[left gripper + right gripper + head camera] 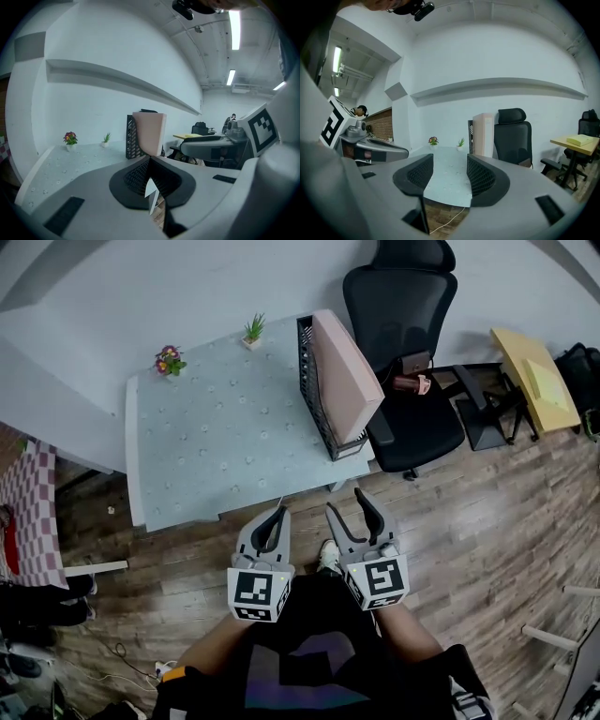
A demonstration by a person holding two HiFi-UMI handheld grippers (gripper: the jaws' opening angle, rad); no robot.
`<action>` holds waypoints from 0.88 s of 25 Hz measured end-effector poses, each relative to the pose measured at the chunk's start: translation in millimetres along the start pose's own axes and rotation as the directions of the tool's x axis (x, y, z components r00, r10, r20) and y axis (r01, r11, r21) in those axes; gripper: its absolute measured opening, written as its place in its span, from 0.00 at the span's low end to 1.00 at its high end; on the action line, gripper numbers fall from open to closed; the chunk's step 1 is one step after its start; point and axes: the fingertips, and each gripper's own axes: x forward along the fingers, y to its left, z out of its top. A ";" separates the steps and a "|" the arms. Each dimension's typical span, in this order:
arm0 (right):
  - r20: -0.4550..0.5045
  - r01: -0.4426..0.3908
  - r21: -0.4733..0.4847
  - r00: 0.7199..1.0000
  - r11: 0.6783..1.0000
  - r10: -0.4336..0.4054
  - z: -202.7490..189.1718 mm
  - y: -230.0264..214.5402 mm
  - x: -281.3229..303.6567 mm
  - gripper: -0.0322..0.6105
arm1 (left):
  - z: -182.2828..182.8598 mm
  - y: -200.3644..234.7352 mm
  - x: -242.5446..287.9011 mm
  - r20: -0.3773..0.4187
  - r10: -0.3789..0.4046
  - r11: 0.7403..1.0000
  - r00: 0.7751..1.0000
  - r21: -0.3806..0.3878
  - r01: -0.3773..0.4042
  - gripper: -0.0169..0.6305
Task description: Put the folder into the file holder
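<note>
Standing on edge inside the black mesh file holder (312,395), the pink folder (345,381) leans a little toward the table's right edge, propped by the holder's walls so it cannot topple. The holder sits at the right-hand edge of the table (216,437), so judging by this the filing looks done. Both tools hang off the table's near edge, over the floor and close to the person's body, well apart from the folder, a resting pose, not a working one. The left gripper (273,521) has its jaws pressed together with nothing between them. The right gripper (347,507) has its jaws spread and empty, only the tabletop showing through the gap. Two small potted plants (169,360) stand at the table's far edge, clear of everything.
</note>
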 end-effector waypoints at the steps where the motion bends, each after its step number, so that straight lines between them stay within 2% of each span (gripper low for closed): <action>1: 0.001 0.003 -0.002 1.000 1.000 -0.003 1.2 8.5 -2.9 0.41 | -0.6 2.3 -7.0 0.007 -0.002 1.000 1.000 0.001 0.002 0.04; 12: 0.001 0.021 -0.024 1.000 0.999 -0.021 6.6 82.3 -21.4 0.41 | -7.3 26.8 -71.0 0.057 -0.019 1.000 0.998 0.025 0.017 0.04; 22: -0.013 0.008 -0.062 1.000 0.998 -0.009 1.8 127.6 -26.5 0.38 | -17.0 46.6 -100.5 0.086 -0.021 1.000 0.996 0.022 0.019 0.04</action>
